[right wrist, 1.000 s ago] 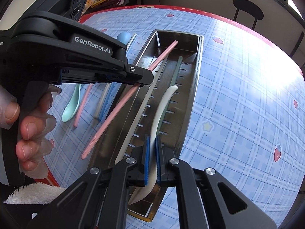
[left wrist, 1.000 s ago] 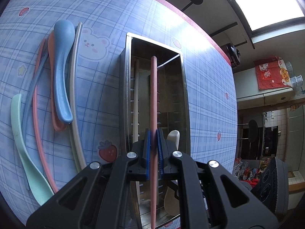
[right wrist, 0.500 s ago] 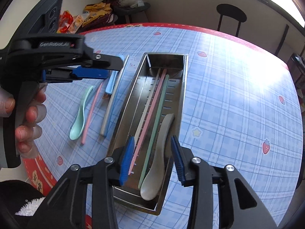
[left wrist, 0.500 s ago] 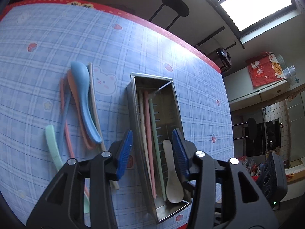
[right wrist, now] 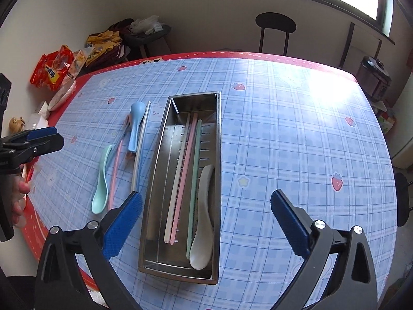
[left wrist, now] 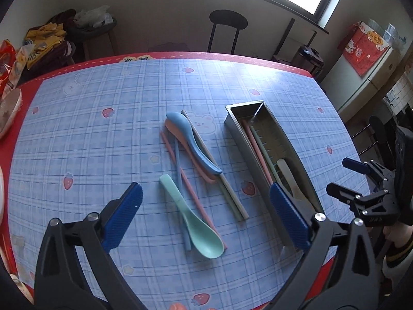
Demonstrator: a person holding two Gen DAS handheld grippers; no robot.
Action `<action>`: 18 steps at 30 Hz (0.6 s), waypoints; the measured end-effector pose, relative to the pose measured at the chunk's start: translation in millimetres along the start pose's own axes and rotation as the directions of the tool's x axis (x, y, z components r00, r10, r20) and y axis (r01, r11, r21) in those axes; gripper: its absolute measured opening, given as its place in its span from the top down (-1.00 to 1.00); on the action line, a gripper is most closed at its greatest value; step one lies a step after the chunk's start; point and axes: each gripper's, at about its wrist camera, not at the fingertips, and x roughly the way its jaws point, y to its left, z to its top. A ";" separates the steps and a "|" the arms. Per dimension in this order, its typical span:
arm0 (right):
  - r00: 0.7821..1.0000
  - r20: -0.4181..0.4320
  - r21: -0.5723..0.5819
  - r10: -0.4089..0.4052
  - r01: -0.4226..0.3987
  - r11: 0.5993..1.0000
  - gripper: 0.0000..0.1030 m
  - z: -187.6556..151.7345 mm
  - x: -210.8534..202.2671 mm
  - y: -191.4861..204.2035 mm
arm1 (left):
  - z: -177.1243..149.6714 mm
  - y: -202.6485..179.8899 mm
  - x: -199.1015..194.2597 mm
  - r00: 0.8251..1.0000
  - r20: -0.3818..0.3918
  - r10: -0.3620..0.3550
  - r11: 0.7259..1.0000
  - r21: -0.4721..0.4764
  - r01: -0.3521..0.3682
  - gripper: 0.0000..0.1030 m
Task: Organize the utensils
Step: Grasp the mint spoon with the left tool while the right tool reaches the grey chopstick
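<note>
- Steel tray (right wrist: 219,139): long, narrow, slotted floor; lies on the table, just right of the loose utensils
- In the tray: one cream spoon (right wrist: 202,222), bowl at the near end; one white chopstick (right wrist: 178,178), one pink chopstick (right wrist: 184,178) and one green chopstick (right wrist: 194,180) side by side to its left
- Loose on the table: one blue spoon (left wrist: 192,143) over one peach spoon (left wrist: 172,128); one mint spoon (left wrist: 193,219); several chopsticks, overlapped, count unclear
- Table (left wrist: 103,155): blue plaid cloth with strawberry and bear prints, red border
- Room: one round black stool (left wrist: 228,23), windows, snack bags (right wrist: 53,67) at the table's far-left edge
- Left hand-held gripper (left wrist: 204,217): jaws just opened fully, gripping nothing, above the loose utensils
- Right hand-held gripper (right wrist: 206,224): jaws just opened fully, gripping nothing, above the tray's near end
</note>
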 end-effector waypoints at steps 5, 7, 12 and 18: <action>1.000 -0.015 0.001 -0.011 0.011 1.000 -0.89 0.0 8.1 14.4 | -18.0 21.2 -9.4 0.998 0.015 0.055 0.998 -0.014 -0.055 -0.89; 1.000 -0.017 0.010 0.001 -0.001 1.000 -0.89 2.1 12.7 20.6 | -25.1 31.1 -11.1 0.997 0.030 0.072 0.997 -0.023 -0.071 -0.89; 0.999 -0.020 -0.008 0.025 -0.025 1.000 -0.89 14.6 26.8 41.4 | -36.3 50.7 -11.2 0.995 0.045 0.092 0.995 -0.034 -0.091 -0.89; 0.995 -0.081 -0.077 0.055 -0.061 0.995 -0.89 36.2 49.0 71.9 | -43.8 73.0 3.1 1.000 0.014 0.020 0.995 -0.100 -0.019 -0.89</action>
